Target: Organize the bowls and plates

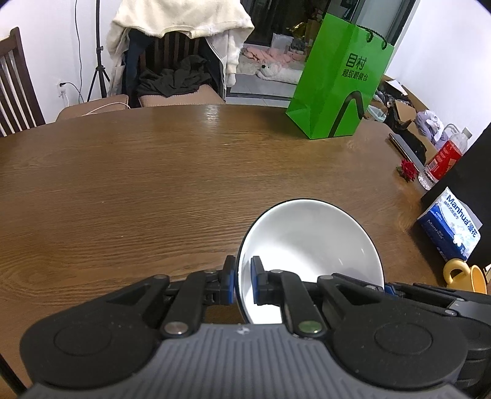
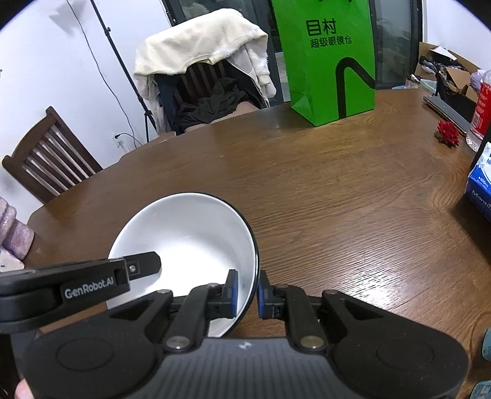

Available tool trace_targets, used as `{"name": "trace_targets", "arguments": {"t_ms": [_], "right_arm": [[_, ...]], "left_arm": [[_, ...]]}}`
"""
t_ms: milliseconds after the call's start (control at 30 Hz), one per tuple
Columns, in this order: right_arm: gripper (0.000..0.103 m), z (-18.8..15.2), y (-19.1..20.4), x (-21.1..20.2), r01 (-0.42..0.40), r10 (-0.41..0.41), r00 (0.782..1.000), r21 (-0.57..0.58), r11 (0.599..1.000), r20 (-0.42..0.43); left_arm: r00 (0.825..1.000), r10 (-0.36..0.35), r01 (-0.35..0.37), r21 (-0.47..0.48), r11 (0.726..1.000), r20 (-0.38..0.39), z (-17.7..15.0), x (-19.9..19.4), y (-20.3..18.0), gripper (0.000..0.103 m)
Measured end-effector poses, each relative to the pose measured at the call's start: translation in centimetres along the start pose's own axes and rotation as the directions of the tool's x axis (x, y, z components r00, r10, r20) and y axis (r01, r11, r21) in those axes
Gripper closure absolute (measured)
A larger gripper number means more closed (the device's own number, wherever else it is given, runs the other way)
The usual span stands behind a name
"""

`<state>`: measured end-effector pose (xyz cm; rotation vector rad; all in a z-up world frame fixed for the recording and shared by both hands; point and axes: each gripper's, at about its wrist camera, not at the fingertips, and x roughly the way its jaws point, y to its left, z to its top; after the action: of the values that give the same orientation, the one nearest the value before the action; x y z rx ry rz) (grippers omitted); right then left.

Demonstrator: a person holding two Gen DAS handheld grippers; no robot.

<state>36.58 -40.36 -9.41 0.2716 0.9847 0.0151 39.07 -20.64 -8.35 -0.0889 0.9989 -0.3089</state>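
The left gripper (image 1: 244,280) is clamped on the left rim of a white bowl (image 1: 310,245), one blue pad outside the wall and one inside. The right gripper (image 2: 247,294) is clamped the same way on the bowl's right rim (image 2: 184,242), again with a pad on each side of the thin dark-edged wall. In the right wrist view the left gripper's black arm (image 2: 76,285) reaches in from the left across the bowl's near edge; in the left wrist view the right gripper (image 1: 435,296) shows at the bowl's lower right. The bowl is held between the two, tilted so its white inside faces the cameras, over the near part of a brown wooden table (image 1: 153,190); whether it touches the tabletop cannot be told. Farther back on the table stands a green paper bag (image 1: 337,79). Along the right side lie a red flower (image 1: 406,170), a bottle with a red label (image 1: 445,156), a blue tissue pack (image 1: 451,227) and a yellow mug (image 1: 466,276). Behind the table a chair (image 1: 172,52) is draped with a cream jacket (image 1: 181,18), and another wooden chair (image 2: 52,153) stands to the left.
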Motion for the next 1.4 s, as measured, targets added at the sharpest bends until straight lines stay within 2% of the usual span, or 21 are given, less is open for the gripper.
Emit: {"name": "trace_targets", "arguments": {"t_ms": [733,1400], "right_arm": [[0.091,-3.3,5.7,-4.0,-0.032,0.032,0.999,-0.044,0.999,0.001],[0.091,-6.1,10.3,-6.1,-0.044,0.044,0.999,-0.077,0.996,-0.005]], "left_arm": [[0.999,0.03,-0.029,-0.035,0.999,0.031,-2.9,-6.4,4.0,0.092],[0.999,0.033,-0.03,-0.053,0.998,0.044,-5.4,-10.5,7.6,0.092]]}}
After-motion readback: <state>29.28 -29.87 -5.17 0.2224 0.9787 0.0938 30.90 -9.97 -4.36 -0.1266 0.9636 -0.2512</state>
